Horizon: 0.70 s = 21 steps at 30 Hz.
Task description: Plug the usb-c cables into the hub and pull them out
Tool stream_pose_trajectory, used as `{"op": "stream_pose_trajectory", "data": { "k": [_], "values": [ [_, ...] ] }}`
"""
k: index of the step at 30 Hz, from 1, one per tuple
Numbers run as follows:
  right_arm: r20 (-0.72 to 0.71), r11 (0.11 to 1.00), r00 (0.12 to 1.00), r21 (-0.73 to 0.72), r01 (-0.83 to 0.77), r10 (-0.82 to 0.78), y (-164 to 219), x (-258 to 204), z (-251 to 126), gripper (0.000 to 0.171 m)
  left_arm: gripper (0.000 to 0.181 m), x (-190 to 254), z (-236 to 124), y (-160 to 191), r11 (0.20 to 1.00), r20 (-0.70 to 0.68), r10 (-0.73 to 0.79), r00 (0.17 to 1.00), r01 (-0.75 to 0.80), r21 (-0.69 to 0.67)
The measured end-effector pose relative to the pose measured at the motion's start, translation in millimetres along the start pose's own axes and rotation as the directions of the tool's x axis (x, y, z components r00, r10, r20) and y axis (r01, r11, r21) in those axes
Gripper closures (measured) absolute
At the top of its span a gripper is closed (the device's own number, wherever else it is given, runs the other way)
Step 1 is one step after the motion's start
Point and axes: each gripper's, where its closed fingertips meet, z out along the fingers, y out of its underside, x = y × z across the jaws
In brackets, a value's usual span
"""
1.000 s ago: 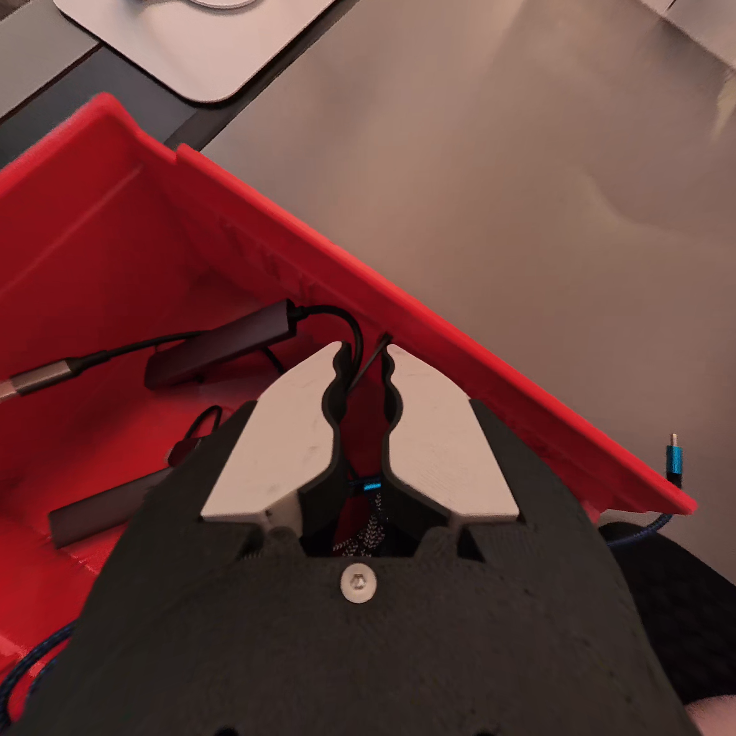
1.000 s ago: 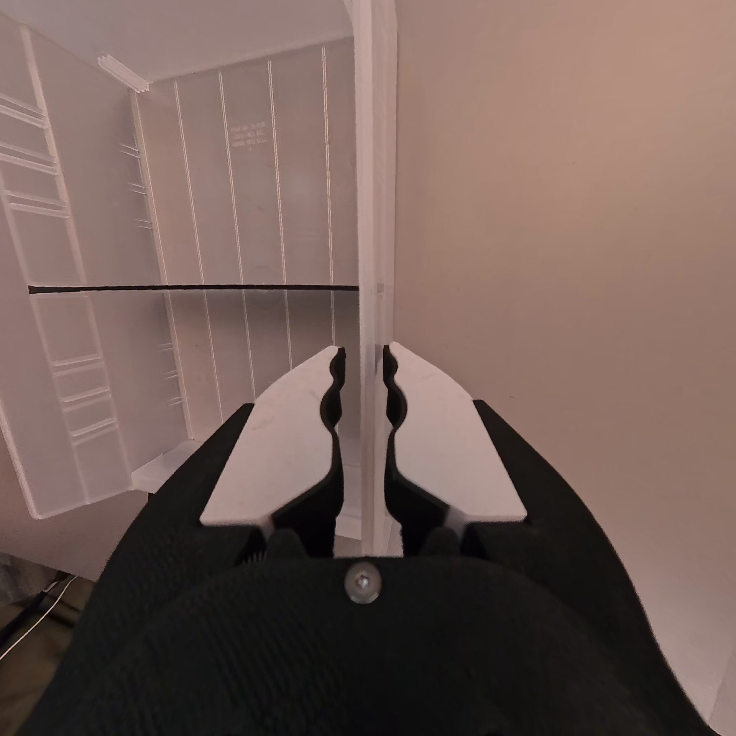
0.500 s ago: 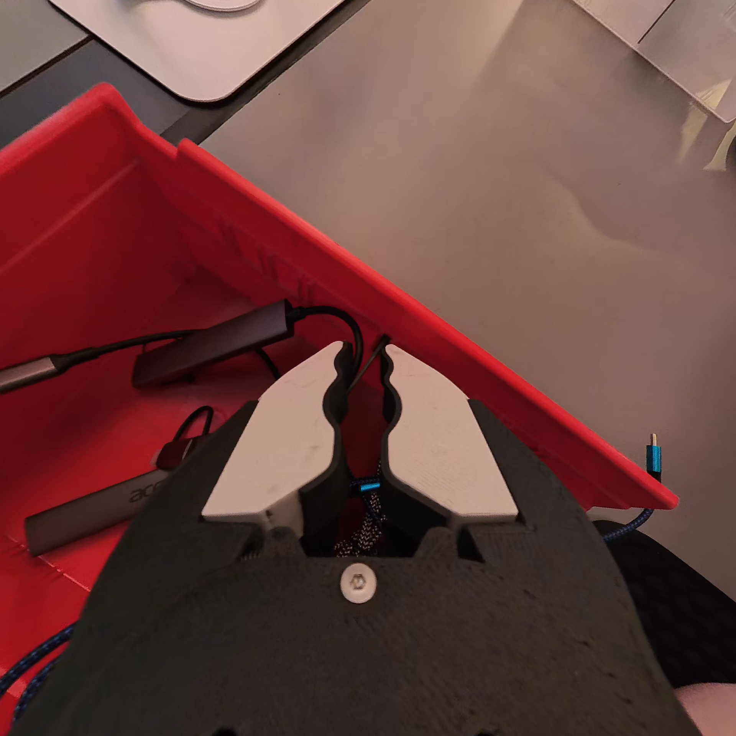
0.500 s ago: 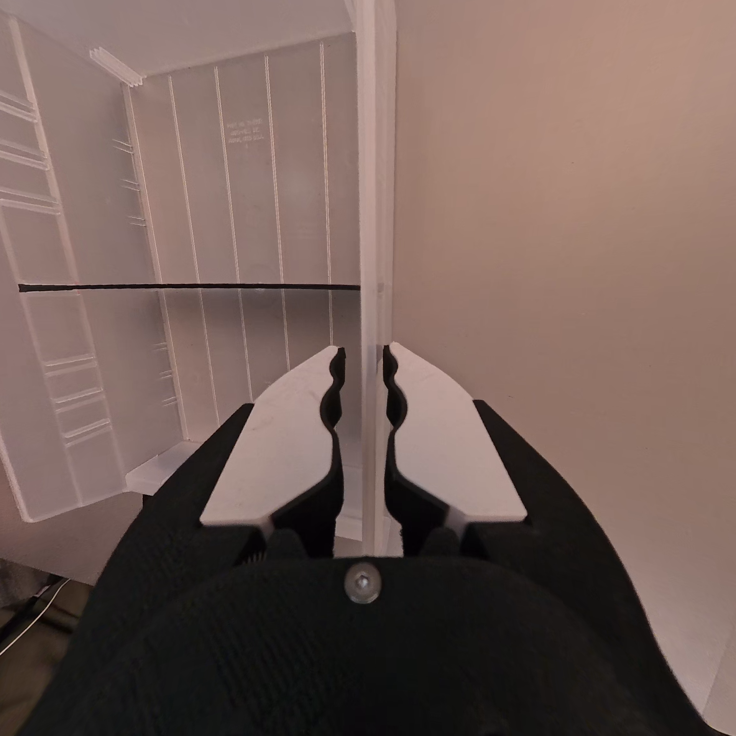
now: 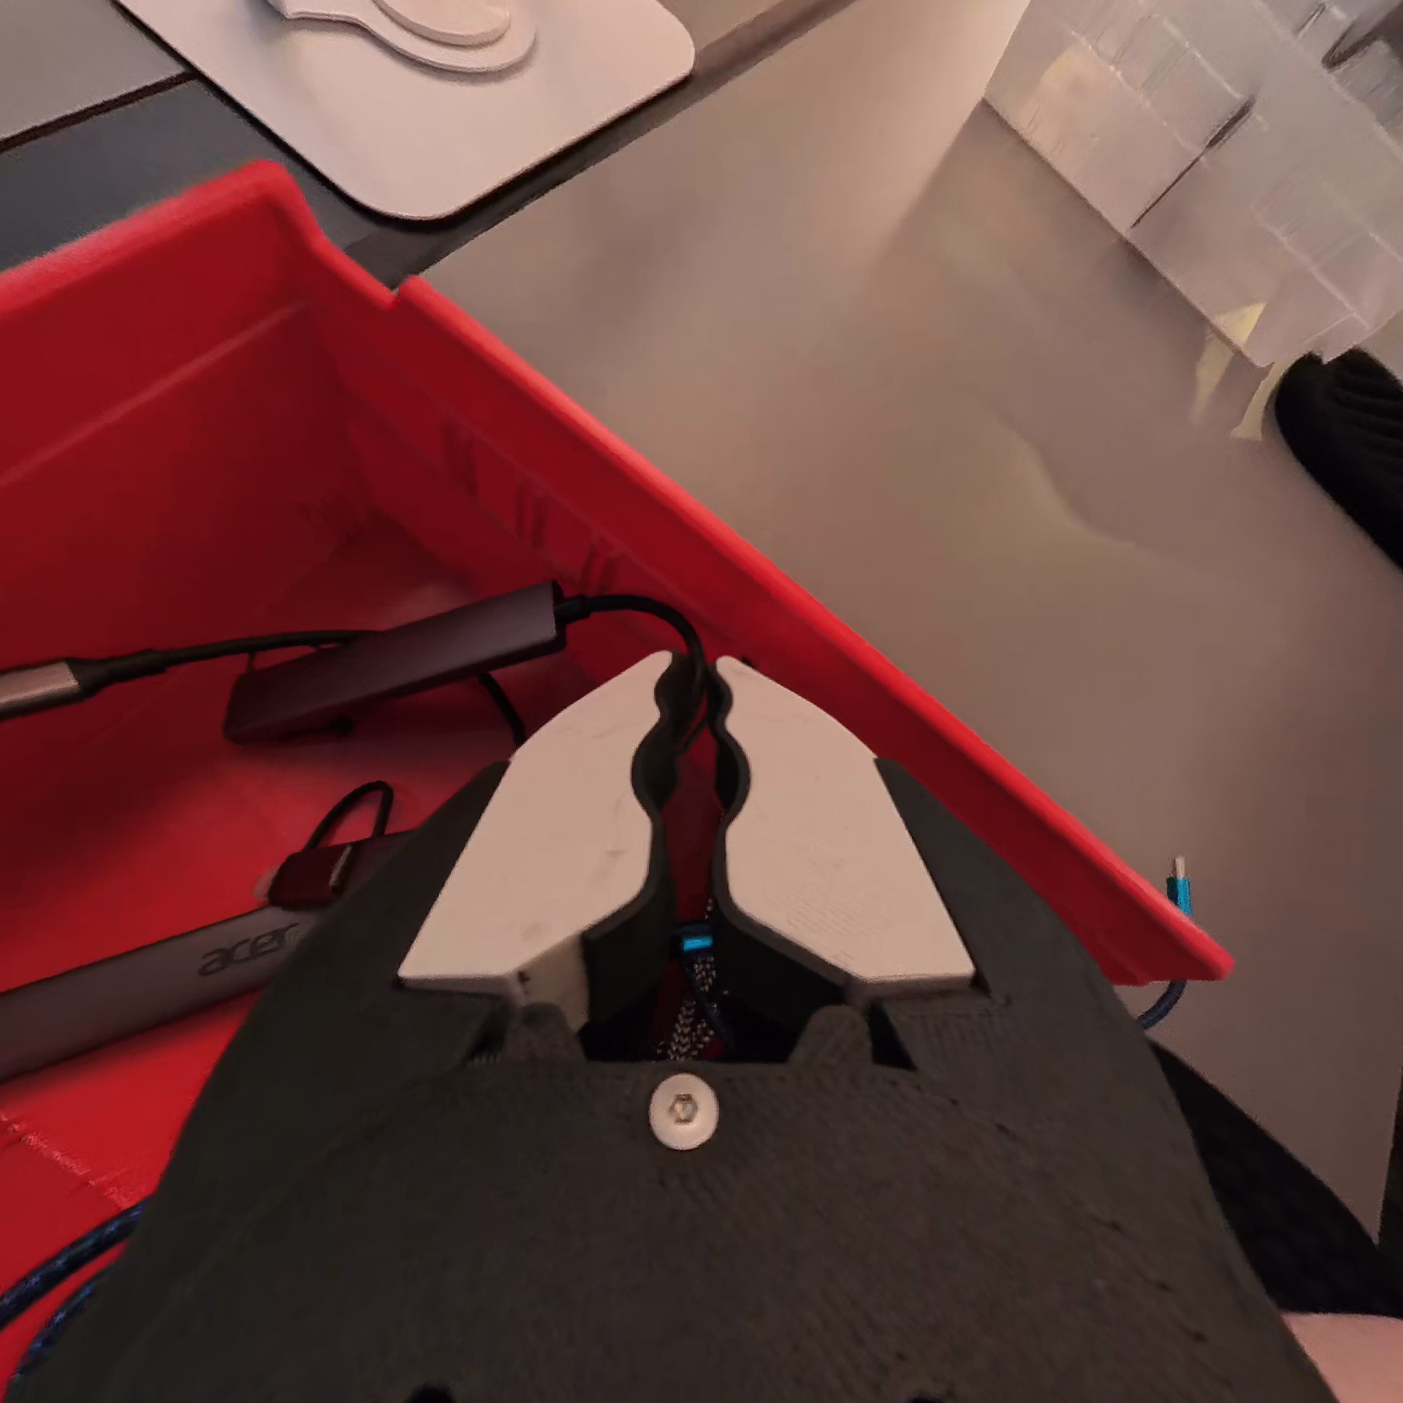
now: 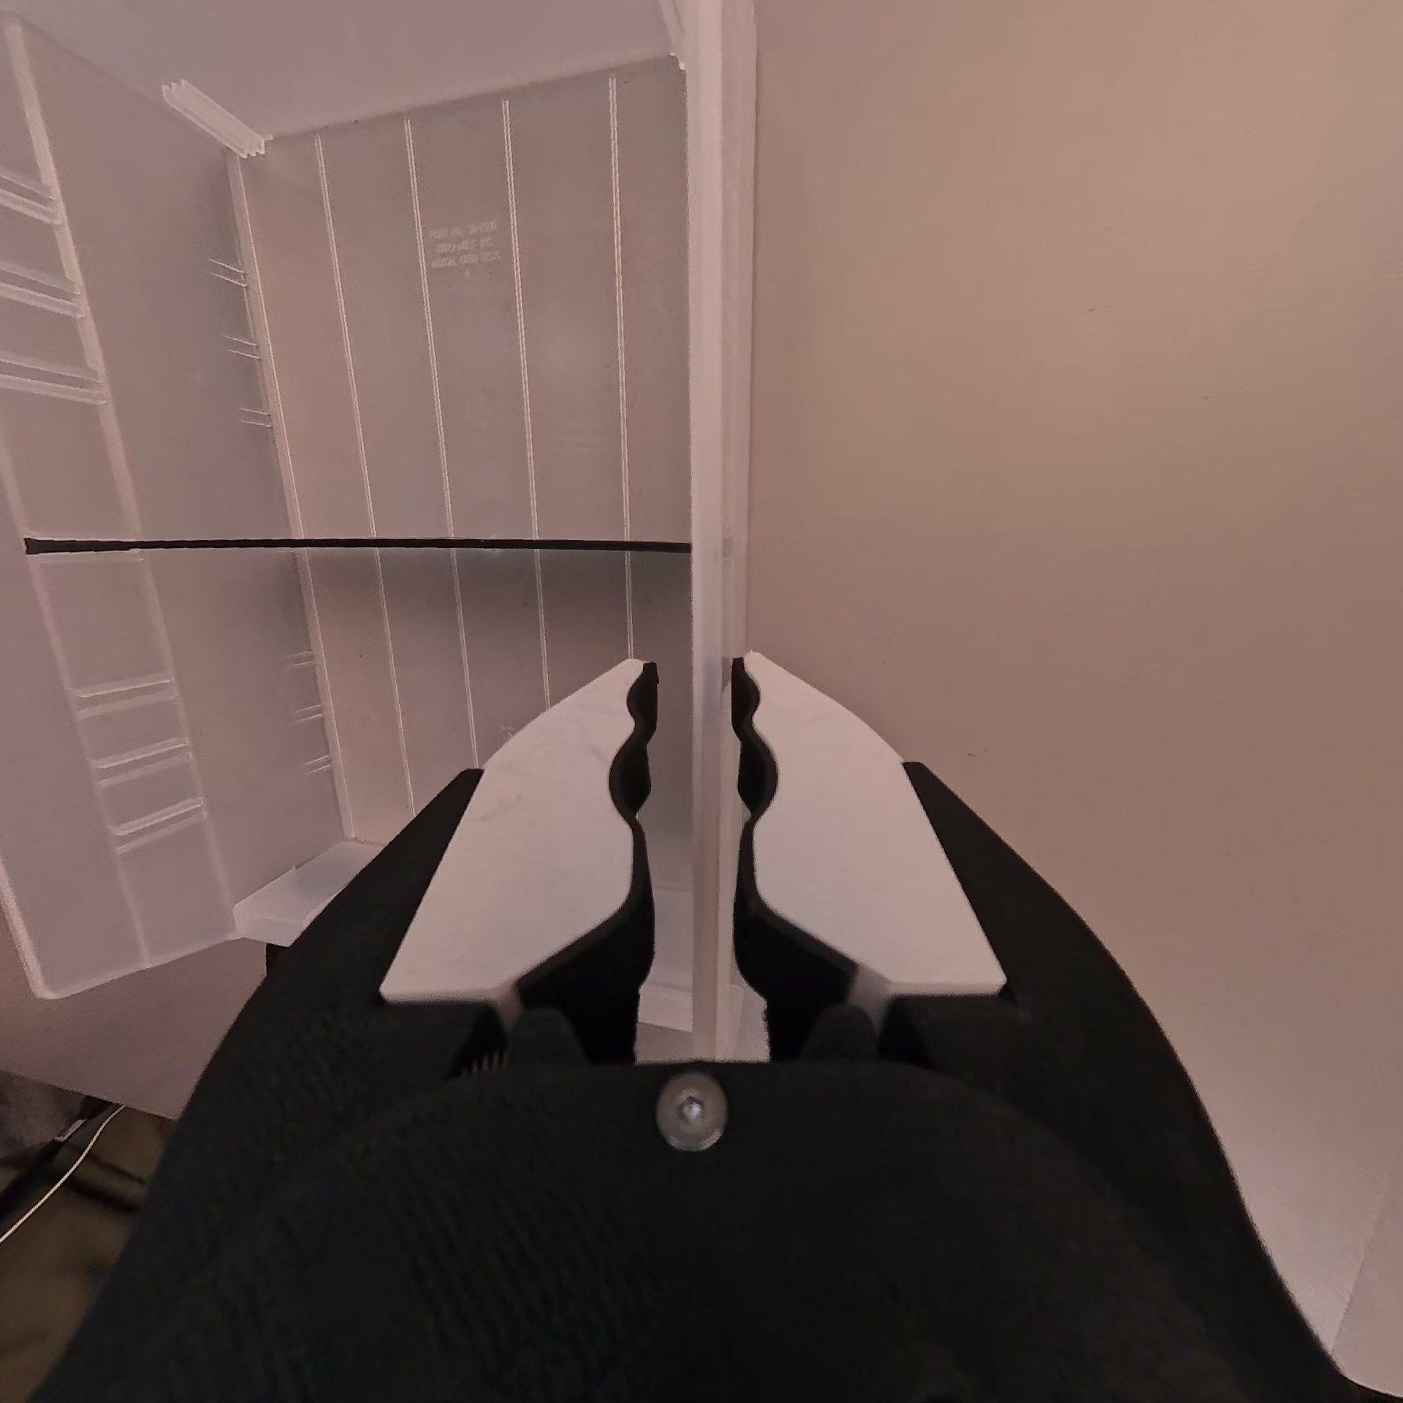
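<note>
A slim dark-grey hub (image 5: 395, 672) is seen lying inside the red bin (image 5: 759, 607), close to its right wall, with a thin black cable (image 5: 645, 607) leaving its end and curving down between the fingers of the left tool (image 5: 695, 668). That tool's pale fingers, lined with wavy black pads, are nearly pressed together around the cable; whether it is truly pinched cannot be told. A second, silver-grey hub (image 5: 137, 987) is lying nearer the bin's left side, and a braided cable (image 5: 695, 1002) with a blue collar is glimpsed under the tool. A blue-sleeved plug (image 5: 1179, 884) is poking up just outside the bin's near right corner.

The step appears to be the picking of a cable. It would be done best by gripping at the rigid plug housing, not the limp cord, and by keeping the plug in line with the port.

The right tool (image 6: 695, 672) is held well apart from all this, fingers spread to either side of the edge of a clear ribbed plastic organiser (image 6: 455, 379), without touching it. The tabletop (image 5: 873, 379) looks smooth and matte.
</note>
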Motion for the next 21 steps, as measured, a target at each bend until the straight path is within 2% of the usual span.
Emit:
{"op": "stream_pose_trajectory", "data": {
  "k": [3,8,21],
  "values": [
    [-0.005,1.0,1.0,-0.002,0.003,-0.003,0,0,0,0.151,0.178,2,0,-1,0.999,-0.039,-0.038,0.999,0.038,0.011],
    [-0.014,1.0,1.0,-0.006,0.008,-0.008,1,0,0,0.15,0.178,0,-2,-3,1.0,-0.004,-0.004,1.0,0.004,0.012],
    [-0.031,1.0,0.999,-0.011,0.009,-0.009,1,0,0,0.15,0.178,-1,-51,-50,0.972,0.154,0.019,0.988,-0.054,0.228]
  ]
}}
